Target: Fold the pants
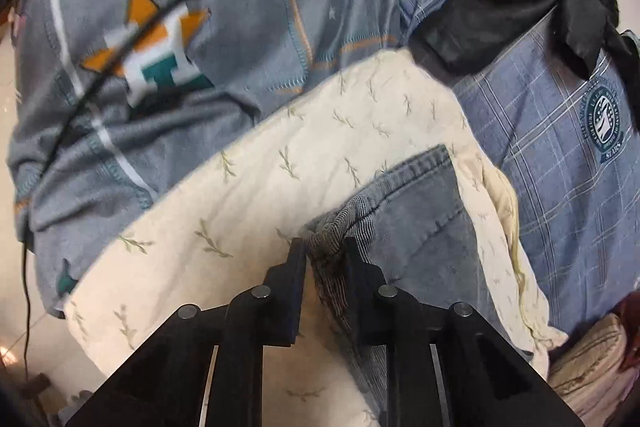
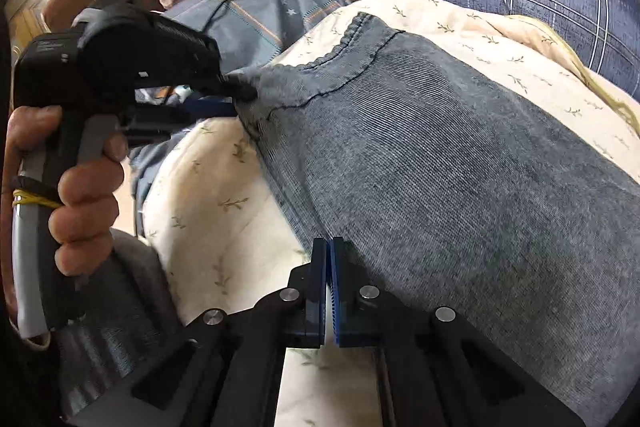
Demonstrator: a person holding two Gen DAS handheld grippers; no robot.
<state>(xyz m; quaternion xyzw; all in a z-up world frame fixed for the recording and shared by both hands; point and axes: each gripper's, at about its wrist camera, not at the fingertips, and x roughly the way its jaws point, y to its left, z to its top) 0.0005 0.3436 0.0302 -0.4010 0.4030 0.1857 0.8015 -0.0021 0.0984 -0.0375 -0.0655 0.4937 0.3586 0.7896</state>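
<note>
While the grey corduroy pants (image 2: 460, 163) lie spread over a cream leaf-print quilt (image 1: 248, 195) on the bed, the left hand-held gripper (image 1: 325, 247) has its jaws clamped on a bunched corner of the pants at the waistband end, cloth pinched between the two fingers. A hand (image 2: 76, 187) grips its handle in the right wrist view. Further right, the right hand-held gripper (image 2: 328, 247) has its blue pads pressed together at the pants' near edge; whether any cloth is caught between them I cannot tell. Blue plaid bedding (image 1: 560, 163) lies beyond the quilt.
</note>
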